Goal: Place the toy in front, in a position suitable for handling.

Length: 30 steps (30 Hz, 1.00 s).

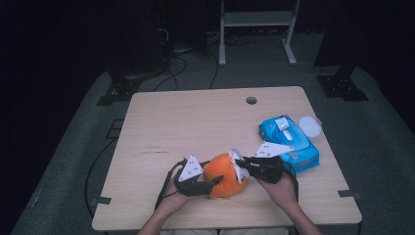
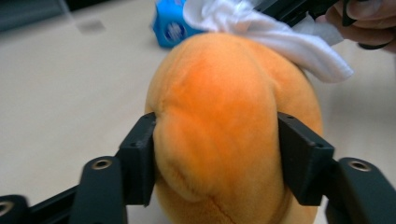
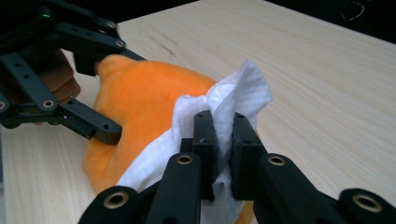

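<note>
Item: orange plush toy (image 1: 224, 175), near edge of the table (image 1: 205, 117), centre.
Left gripper (image 2: 215, 154): jaws clamped on the toy's sides.
Right gripper (image 3: 223, 140): jaws pinched on a white wipe (image 3: 233, 100).
Key relation: wipe lies on the toy's right upper side, toy between both grippers.
View difference: high view shows blue wipe pack (image 1: 289, 143), far right; right gripper view shows the pinch.

Lots of bare bench (image 1: 195, 122) on the far and left side, good for passing through. Crowded near the front edge: orange toy (image 1: 224, 175) squeezed between both tongs, white wipe (image 1: 238, 164) on top. Blue pack (image 1: 288, 142) and white lid (image 1: 310, 126) blocking the right side.
</note>
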Each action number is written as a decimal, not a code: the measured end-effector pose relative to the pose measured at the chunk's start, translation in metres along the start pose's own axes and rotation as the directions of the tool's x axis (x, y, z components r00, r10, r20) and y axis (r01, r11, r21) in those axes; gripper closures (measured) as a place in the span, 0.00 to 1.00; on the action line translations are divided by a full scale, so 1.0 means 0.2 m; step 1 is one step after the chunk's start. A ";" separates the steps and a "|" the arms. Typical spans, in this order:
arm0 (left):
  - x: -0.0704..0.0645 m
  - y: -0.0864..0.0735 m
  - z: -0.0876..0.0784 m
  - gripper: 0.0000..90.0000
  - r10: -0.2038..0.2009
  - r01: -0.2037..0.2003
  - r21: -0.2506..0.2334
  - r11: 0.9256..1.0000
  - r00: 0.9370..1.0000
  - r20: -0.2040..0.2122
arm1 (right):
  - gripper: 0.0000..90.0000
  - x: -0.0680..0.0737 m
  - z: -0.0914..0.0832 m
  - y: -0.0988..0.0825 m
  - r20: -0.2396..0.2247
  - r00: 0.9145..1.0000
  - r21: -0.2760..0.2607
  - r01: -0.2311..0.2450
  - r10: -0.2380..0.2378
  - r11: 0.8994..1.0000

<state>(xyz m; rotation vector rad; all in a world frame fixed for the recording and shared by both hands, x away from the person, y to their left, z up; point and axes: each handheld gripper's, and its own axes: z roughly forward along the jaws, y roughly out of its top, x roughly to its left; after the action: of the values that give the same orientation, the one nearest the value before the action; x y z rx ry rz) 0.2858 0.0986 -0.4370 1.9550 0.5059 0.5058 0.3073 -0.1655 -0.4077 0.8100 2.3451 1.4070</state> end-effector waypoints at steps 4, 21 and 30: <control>-0.02 0.01 0.00 0.45 0.072 -0.073 -0.012 0.997 0.996 -0.046 | 0.92 -0.03 -0.01 0.00 -0.010 1.000 -0.010 -0.024 0.024 1.000; -0.03 -0.02 0.00 0.41 0.046 -0.046 -0.005 0.999 0.999 -0.017 | 0.91 -0.01 0.02 0.00 -0.005 1.000 -0.007 -0.019 0.019 1.000; -0.01 0.00 -0.02 0.29 0.000 0.000 -0.002 1.000 0.999 0.053 | 0.91 0.01 0.02 0.01 0.008 1.000 -0.004 0.012 -0.012 1.000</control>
<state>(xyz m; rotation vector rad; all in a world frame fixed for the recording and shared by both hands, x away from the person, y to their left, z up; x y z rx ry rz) 0.2819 0.1013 -0.4360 1.9610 0.4713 0.4530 0.3071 -0.1613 -0.4081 0.7979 2.3363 1.4003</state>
